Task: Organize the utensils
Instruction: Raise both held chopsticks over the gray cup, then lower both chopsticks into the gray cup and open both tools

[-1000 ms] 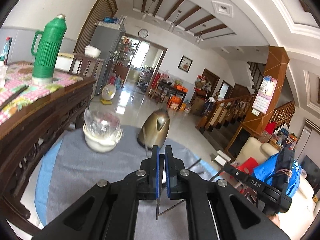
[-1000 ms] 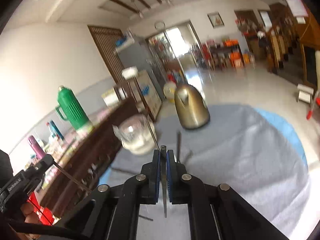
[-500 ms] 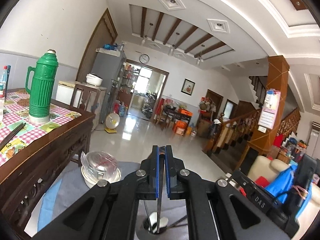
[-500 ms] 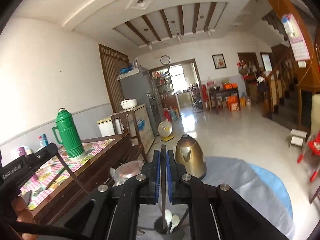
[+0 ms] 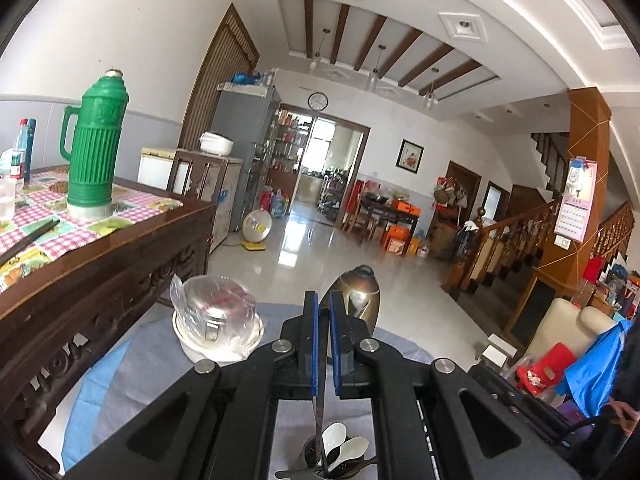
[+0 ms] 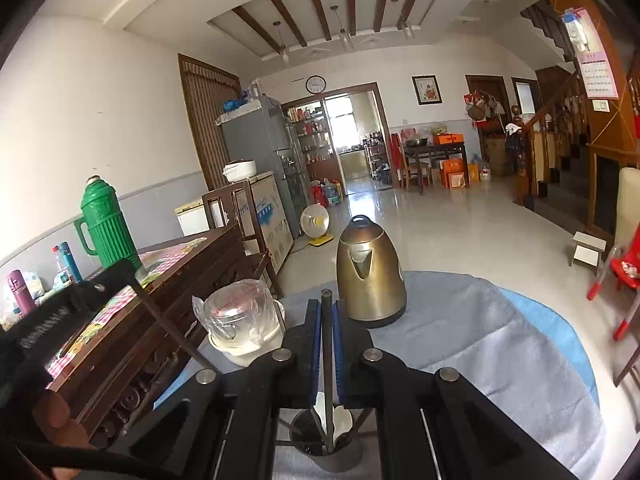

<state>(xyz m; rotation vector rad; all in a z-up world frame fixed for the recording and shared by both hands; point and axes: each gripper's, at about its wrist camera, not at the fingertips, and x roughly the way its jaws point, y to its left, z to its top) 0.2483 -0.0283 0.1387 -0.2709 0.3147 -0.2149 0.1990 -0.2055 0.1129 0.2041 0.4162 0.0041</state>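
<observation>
A dark round utensil holder (image 5: 332, 460) stands on the grey cloth, with white spoons (image 5: 348, 446) inside; it also shows in the right wrist view (image 6: 326, 446). My left gripper (image 5: 324, 312) is shut on a thin dark chopstick (image 5: 319, 412) whose lower end hangs into the holder. My right gripper (image 6: 326, 312) is shut on a second dark chopstick (image 6: 327, 360), held upright with its lower end inside the holder among the spoons (image 6: 338, 416). The left gripper's body (image 6: 60, 312) shows at the left of the right wrist view.
A brass kettle (image 6: 370, 276) and a plastic-wrapped pot on a white base (image 6: 240, 320) stand at the far side of the grey cloth (image 6: 480, 340). A dark wooden table (image 5: 100, 256) with a green thermos (image 5: 96, 148) is on the left.
Both grippers have tilted up from looking down at the cloth and carried their chopsticks over the holder. The chopstick ends now hang inside it.
</observation>
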